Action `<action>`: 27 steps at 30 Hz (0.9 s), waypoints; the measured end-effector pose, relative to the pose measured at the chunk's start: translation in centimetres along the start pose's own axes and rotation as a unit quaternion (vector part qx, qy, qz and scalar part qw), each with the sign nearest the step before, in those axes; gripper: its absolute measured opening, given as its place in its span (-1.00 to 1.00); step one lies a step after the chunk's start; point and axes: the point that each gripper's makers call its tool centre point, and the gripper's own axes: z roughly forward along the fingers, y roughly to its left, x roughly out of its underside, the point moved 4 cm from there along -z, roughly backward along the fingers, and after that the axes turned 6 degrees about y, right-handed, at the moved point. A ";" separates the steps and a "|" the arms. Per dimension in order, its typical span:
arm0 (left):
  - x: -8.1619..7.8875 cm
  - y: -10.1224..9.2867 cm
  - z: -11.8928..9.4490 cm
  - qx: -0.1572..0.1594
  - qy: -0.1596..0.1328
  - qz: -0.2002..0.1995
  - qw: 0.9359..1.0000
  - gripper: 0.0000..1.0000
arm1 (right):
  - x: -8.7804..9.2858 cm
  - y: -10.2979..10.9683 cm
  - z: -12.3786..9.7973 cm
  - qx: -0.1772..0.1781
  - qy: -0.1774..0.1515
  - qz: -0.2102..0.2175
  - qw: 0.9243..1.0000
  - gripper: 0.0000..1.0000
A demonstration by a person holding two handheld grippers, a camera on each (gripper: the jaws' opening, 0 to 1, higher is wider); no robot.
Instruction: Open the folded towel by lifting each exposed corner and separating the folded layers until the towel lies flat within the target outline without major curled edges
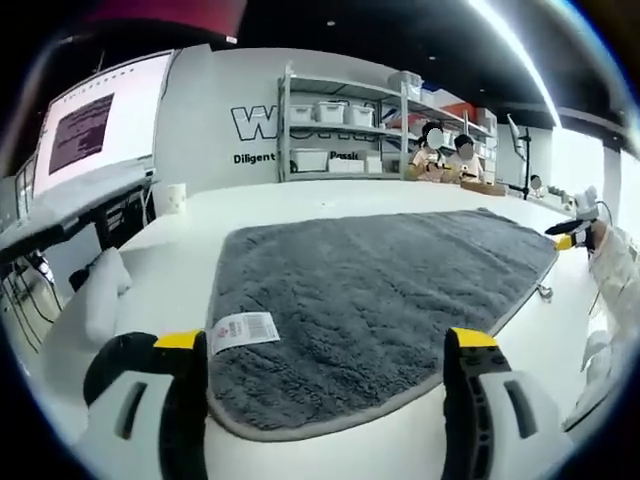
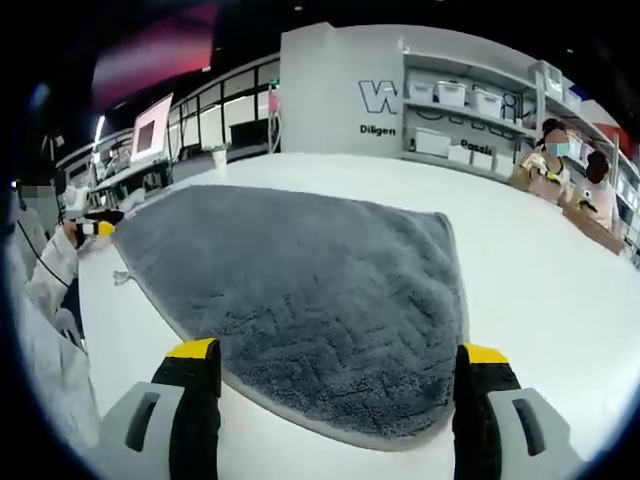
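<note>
White and wide, the bench carries the thick grey plush towel with its pale stitched border across its middle, with metal shelving of white storage bins against the far wall and seated people at the bench's far corner. From your left gripper, the towel's near corner lies between the spread jaws, its white barcode label just beside the left jaw. From your right gripper, another rounded corner sits between the jaws in the same way. Both are released, holding nothing, and I can't tell whether either touches the fabric.

The towel looks spread out already, but I can't see any target outline, nor whether a folded layer remains underneath, so treat flatness as unconfirmed.

Watch these risks. If you close on a corner and pinch the full thickness rather than a single layer, I'd expect you to drag the whole towel across the smooth bench instead of opening it. Pulling both corners at once could bunch the middle. The heavy pile may let a lifted edge curl under on release, especially at the rounded corners. Another person's hand with a yellow-tipped tool is at the towel's far corner; opposing pulls could skew it.
</note>
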 end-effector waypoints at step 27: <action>-9.0 2.9 3.1 -0.009 -0.032 0.029 0.999 0.57 | -8.2 -4.5 2.4 -0.017 -0.026 -0.056 0.998 0.59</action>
